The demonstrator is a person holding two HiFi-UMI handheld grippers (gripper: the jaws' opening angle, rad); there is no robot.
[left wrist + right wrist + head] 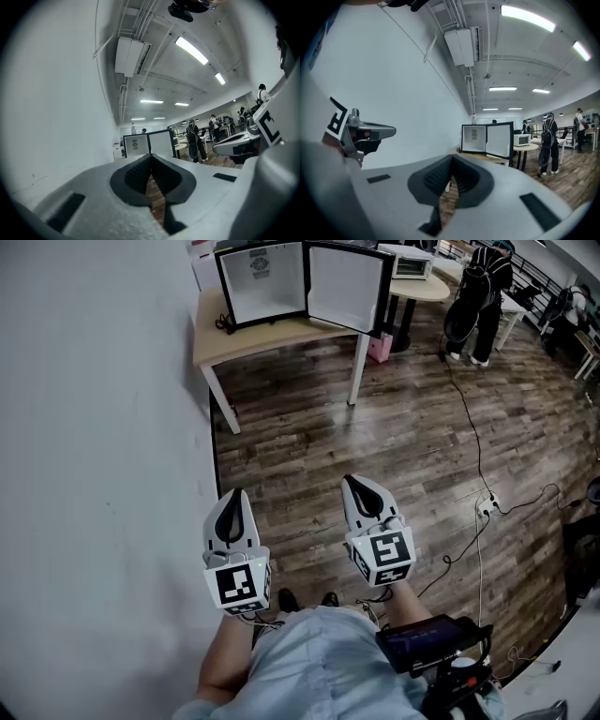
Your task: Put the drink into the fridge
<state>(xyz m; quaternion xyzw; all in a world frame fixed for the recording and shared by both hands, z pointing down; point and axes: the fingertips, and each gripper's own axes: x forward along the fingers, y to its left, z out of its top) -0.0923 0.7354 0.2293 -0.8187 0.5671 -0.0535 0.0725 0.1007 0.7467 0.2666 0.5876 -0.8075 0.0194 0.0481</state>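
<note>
A small black fridge (261,285) stands far ahead on a light wooden table (281,338), its door (347,289) swung open to the right and its white inside bare. It also shows in the left gripper view (136,145) and the right gripper view (474,138). A bottle (474,119) stands on top of it, seen as well in the left gripper view (133,127). My left gripper (231,495) and right gripper (354,482) are held side by side over the wood floor, far short of the table. Both are shut with nothing between the jaws.
A white wall (94,474) runs along my left. A person in dark clothes (478,296) stands to the right of the table, near a round table with a microwave (412,263). A cable and power strip (487,507) lie on the floor at right.
</note>
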